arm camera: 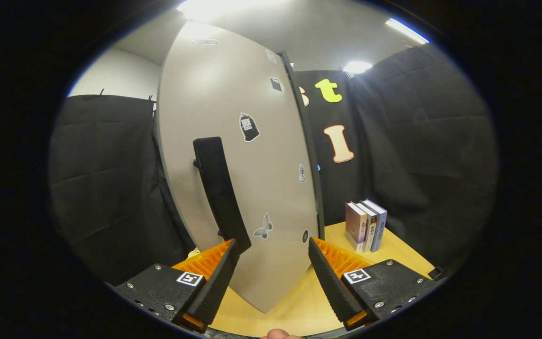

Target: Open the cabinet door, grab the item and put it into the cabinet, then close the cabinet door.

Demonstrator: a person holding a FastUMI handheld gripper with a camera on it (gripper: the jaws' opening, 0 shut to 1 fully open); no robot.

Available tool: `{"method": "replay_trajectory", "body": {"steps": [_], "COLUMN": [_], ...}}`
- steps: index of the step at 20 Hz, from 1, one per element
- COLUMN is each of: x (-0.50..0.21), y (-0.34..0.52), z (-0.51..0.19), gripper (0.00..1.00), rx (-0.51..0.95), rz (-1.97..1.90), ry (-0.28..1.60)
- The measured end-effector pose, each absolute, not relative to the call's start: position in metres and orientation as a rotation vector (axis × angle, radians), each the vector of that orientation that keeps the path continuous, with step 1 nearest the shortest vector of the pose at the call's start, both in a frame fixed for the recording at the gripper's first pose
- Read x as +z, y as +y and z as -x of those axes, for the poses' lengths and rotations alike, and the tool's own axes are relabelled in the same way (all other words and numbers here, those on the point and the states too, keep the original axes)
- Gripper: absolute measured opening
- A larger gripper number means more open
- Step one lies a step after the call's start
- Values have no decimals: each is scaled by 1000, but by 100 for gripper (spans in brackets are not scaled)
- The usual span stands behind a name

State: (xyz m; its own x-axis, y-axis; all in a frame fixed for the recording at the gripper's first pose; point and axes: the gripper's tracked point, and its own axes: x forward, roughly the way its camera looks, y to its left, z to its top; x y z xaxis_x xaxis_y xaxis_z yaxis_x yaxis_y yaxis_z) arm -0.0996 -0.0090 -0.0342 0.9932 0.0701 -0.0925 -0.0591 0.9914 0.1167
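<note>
The gripper (273, 263) hangs with fingers spread wide and empty, facing the tall grey cabinet door (233, 155) with its black bar handle (219, 188) — closed, so handle first — while three upright books (366, 225) wait far right on the wooden table (299, 306).

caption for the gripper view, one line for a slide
Open gripper faces the grey cabinet door, its black handle just ahead of the fingers; three books stand on the wooden table beyond.

bright ceiling lights (405, 29) glare overhead; sharp focus, strong fisheye bending at the edges.
</note>
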Motion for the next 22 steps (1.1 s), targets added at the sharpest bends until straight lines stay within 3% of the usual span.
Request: {"method": "replay_trajectory", "body": {"steps": [22], "x": [-44], "y": [26], "z": [63], "gripper": [94], "rx": [184], "rz": [-143], "ry": [152]}}
